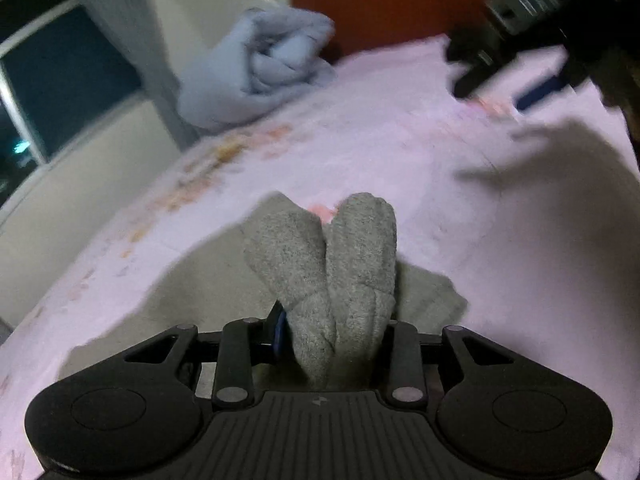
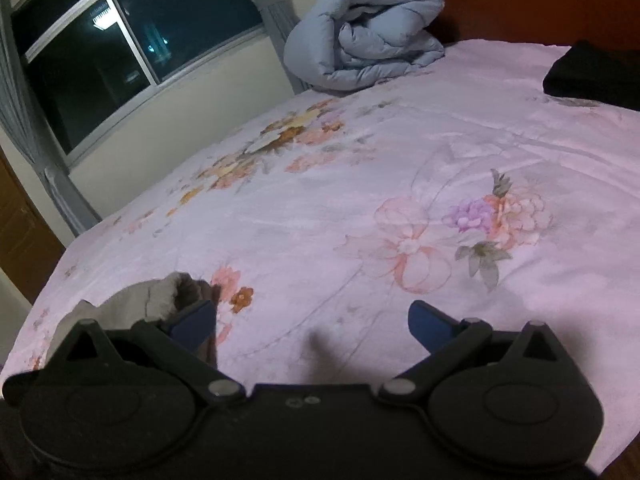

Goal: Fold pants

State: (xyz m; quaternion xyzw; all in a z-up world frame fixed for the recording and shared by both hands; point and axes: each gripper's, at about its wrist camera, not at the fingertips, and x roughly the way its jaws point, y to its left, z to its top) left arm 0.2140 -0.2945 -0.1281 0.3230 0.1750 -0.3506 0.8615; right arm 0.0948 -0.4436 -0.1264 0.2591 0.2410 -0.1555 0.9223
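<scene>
The grey pants [image 1: 340, 264] bunch up between my left gripper's [image 1: 332, 336] fingers, which are shut on the fabric and hold it just above the pink floral bedsheet [image 1: 360, 152]. More grey cloth trails below to the right. My right gripper [image 2: 312, 324] is open and empty over the sheet [image 2: 360, 184]; a bit of the grey pants [image 2: 160, 296] shows beside its left finger [image 2: 196, 320]. The right gripper also appears blurred at the upper right of the left wrist view [image 1: 520, 40].
A rolled pale blue duvet [image 2: 368, 32] lies at the head of the bed by the wooden headboard [image 2: 520, 0]. A black folded garment [image 2: 596, 72] lies at the far right. A window with grey curtains [image 2: 120, 56] is on the left wall.
</scene>
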